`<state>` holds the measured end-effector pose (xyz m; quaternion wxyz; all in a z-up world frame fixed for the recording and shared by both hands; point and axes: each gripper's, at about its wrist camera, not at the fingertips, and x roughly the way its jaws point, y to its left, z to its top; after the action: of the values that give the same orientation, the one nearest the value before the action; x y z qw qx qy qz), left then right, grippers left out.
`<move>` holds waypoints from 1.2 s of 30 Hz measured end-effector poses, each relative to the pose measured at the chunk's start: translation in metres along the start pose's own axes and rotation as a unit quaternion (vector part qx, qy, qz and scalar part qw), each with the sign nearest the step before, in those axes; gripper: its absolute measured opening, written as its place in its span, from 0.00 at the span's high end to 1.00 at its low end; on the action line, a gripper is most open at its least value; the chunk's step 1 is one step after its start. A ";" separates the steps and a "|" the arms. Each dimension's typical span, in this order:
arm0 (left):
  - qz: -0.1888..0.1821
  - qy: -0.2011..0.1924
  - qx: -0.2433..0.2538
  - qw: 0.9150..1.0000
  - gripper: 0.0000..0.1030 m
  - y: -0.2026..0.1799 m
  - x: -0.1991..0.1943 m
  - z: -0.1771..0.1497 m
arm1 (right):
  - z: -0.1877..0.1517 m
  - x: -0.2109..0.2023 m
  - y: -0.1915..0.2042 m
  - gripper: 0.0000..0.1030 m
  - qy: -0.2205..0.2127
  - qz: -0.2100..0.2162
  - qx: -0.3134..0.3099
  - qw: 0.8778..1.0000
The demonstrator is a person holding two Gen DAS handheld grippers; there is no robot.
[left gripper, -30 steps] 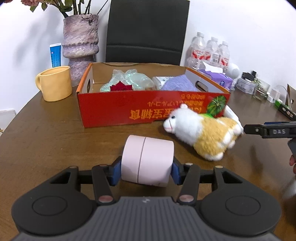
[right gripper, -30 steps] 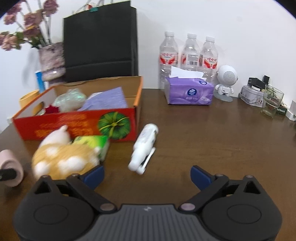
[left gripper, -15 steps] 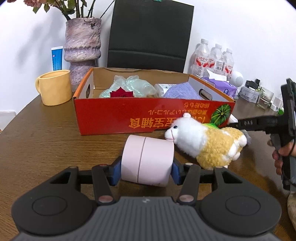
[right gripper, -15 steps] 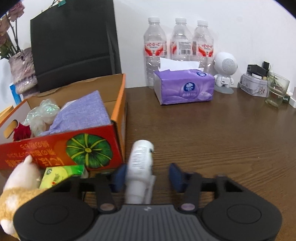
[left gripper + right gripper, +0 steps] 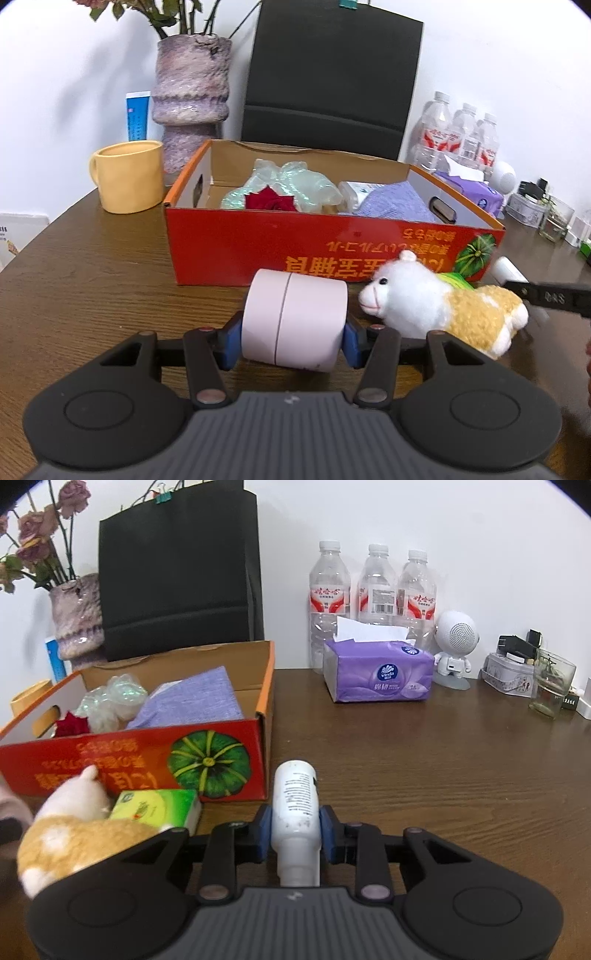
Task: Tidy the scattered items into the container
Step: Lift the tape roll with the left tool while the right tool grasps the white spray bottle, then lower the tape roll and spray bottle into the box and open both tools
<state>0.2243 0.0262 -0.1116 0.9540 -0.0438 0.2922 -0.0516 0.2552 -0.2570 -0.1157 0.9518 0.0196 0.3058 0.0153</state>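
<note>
right wrist view: right gripper [image 5: 295,834] jaws closing on white bottle [image 5: 295,808], long axis along fingers; red box [image 5: 147,749] ahead-left. left gripper [image 5: 293,334] clamps pink cylinder [image 5: 295,319], box [image 5: 295,251] straight ahead.

My two grippers, matte black plastic.
Left gripper [image 5: 293,338] and right gripper [image 5: 295,829]: blue pads, ribbed grey centre, round side discs, silver pivot screws.

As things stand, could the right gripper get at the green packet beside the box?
Probably not yet: the right gripper is closing its fingers on the white bottle, and the plush toy partly covers the green packet.
</note>
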 end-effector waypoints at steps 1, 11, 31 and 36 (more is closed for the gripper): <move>0.002 -0.001 -0.002 1.000 0.49 0.001 0.000 0.000 | -0.001 -0.002 0.000 0.75 0.000 0.003 0.002 1.000; 0.010 -0.022 0.005 1.000 0.49 0.000 -0.014 0.005 | -0.010 -0.035 0.004 0.75 -0.013 0.012 0.005 1.000; 0.025 -0.086 0.065 0.994 0.49 0.005 -0.069 0.113 | 0.101 -0.088 0.044 0.75 -0.075 0.081 -0.044 0.993; 0.059 -0.066 0.121 0.989 0.49 -0.014 -0.022 0.141 | 0.128 -0.038 0.076 0.75 -0.034 0.083 -0.079 0.993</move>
<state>0.2847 0.0220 0.0185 0.9707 0.0858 0.2227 -0.0271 0.2982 -0.1859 0.0142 0.9558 -0.0298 0.2680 0.1172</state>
